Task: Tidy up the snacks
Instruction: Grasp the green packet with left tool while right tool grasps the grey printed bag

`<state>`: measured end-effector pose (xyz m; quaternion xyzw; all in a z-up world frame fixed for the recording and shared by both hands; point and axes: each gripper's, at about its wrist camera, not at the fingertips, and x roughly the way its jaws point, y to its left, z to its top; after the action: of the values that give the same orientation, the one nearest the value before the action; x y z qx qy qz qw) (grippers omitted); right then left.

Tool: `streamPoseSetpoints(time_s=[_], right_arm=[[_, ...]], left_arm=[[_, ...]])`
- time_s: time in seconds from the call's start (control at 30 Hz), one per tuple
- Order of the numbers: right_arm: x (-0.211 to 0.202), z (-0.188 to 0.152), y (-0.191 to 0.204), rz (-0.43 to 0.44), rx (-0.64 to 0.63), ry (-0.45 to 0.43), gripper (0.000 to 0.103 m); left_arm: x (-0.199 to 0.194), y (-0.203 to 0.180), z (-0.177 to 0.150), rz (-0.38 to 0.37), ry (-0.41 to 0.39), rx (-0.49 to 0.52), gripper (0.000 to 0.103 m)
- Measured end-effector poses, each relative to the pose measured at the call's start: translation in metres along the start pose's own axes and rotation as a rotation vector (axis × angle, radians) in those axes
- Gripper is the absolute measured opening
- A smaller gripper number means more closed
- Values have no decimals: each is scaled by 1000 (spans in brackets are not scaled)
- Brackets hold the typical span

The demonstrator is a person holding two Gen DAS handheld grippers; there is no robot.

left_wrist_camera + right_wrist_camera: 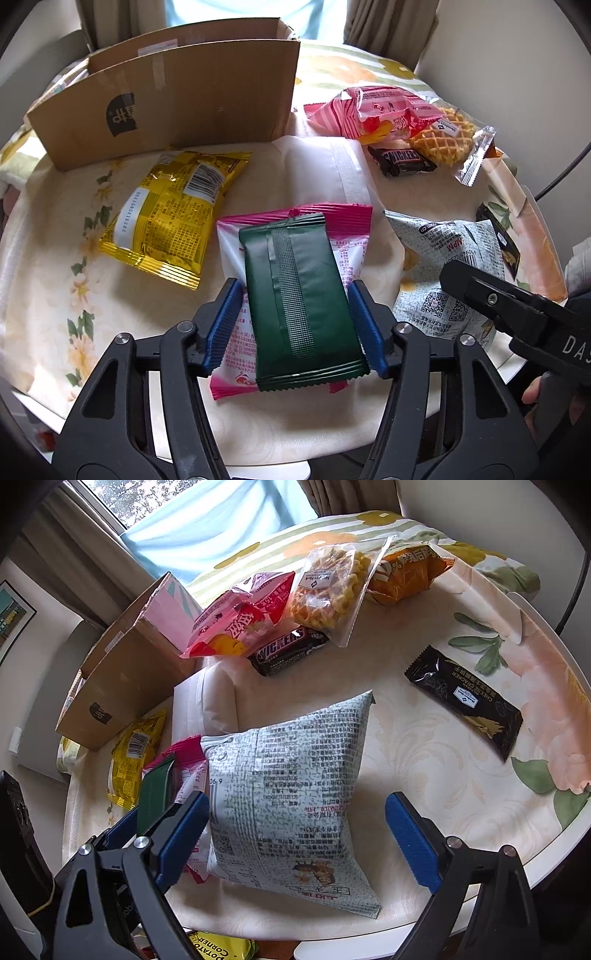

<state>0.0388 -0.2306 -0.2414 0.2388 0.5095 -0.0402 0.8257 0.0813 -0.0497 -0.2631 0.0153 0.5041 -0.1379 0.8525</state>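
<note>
My left gripper [295, 306] is shut on a dark green snack packet [299, 302] and holds it just above a pink and white packet [343, 229]. The green packet also shows in the right wrist view [155, 794]. My right gripper [295, 838] is open, its blue fingers [410, 838] on either side of a pale grey puffed snack bag [291, 797]; that bag shows in the left wrist view [443, 258]. An open cardboard box [173, 96] stands at the back left.
A yellow packet [170, 214] lies left of the green one. At the back lie a pink striped bag [236, 624], a Snickers bar [288, 650], a waffle pack [332, 587] and an orange bag [406, 572]. A black cracker bar [465, 701] lies right. The table edge [554, 864] is near.
</note>
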Motion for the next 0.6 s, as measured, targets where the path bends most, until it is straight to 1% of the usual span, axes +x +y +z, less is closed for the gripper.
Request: streamPoseSetpoints(time_s=[0.1, 0.2, 0.47, 0.6], right_arm=[[3, 0, 3, -4, -9, 6, 95], [5, 0, 6, -5, -17, 12, 95], [8, 0, 10, -4, -26, 21, 95], [9, 0, 11, -2, -27, 23, 95]], left_arm=[[-1, -1, 0, 5, 3, 6, 50], [-2, 0, 0, -1, 6, 7, 49], [-8, 7, 1, -19, 16, -28, 48], [-12, 8, -1, -8, 10, -25, 48]])
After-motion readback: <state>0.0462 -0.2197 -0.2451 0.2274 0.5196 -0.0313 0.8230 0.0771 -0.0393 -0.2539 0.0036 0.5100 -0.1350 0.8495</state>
